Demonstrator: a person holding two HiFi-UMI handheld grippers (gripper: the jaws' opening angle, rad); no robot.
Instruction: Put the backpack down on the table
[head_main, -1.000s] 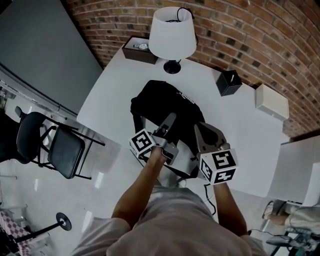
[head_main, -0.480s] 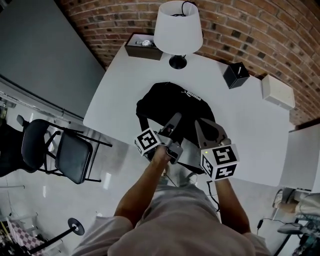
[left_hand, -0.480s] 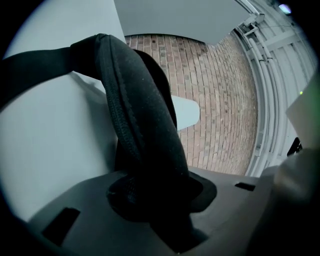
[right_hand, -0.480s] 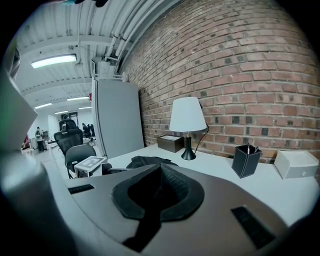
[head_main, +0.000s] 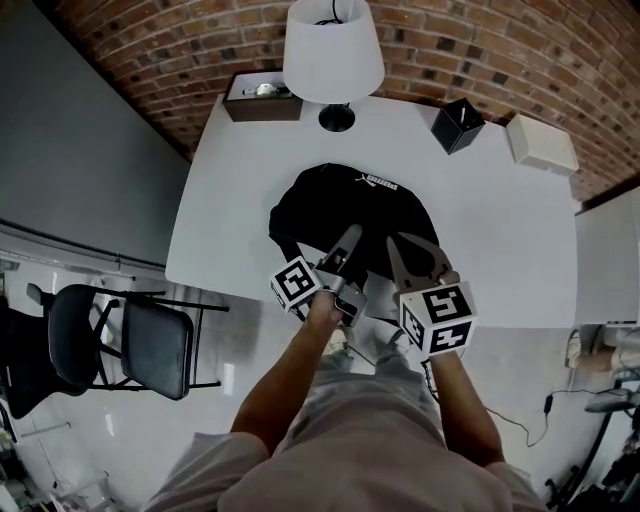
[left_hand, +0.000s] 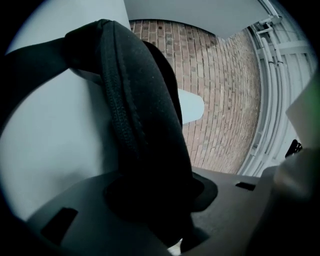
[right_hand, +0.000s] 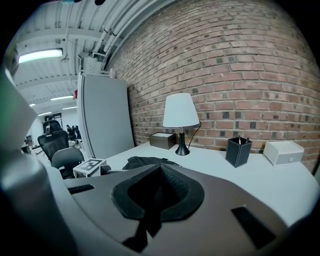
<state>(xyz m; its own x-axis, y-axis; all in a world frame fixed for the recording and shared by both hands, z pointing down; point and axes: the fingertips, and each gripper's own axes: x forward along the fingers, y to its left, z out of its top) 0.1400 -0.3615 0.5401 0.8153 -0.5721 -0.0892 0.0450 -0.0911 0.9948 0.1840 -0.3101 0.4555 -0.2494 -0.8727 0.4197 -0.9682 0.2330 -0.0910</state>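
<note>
backpack on table; left claw grasping strap, just loosening; right claw clenched on strap

White table bearing black backpack, lamp, pen cup, brown box, white box

Both arms reached forward, one hand-held gripper in each hand, side by side.

The left hand-held gripper pointed about level, its marker cube to its left over the left hand. Its jaws had just been easing apart, yet a fold of the black backpack sat pinched between them. Just right of it, the right hand-held gripper tilted slightly downward with its jaws together. The bare left forearm and right forearm ran back behind the grippers.
</note>
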